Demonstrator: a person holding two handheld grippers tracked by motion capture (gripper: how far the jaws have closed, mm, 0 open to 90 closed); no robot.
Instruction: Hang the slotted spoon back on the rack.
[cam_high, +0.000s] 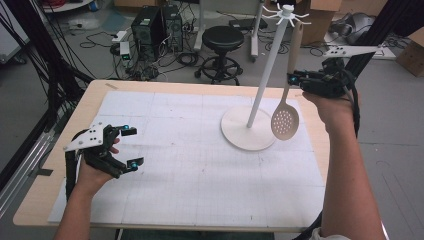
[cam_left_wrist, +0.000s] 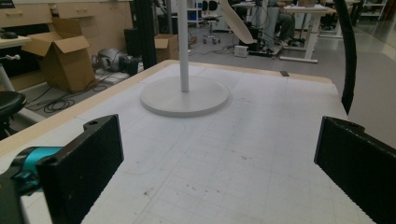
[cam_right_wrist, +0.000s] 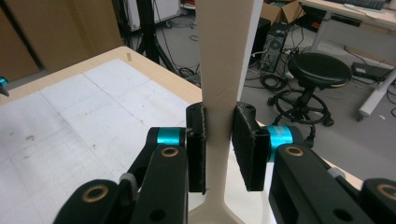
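Beige plastic skimmer spoon, round perforated bowl, flat handle, hangs upright beside white pole of utensil stand with disc base on gridded bench. Right gripper clamped on spoon handle, off bench. Left gripper jaws wide apart, holding nothing, low over mat.

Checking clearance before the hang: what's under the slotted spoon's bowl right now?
The slotted spoon hangs in the right gripper, its bowl over the rim of the rack's round base and the white mat. Whether the bowl touches the base cannot be told; the rim behind it is covered.
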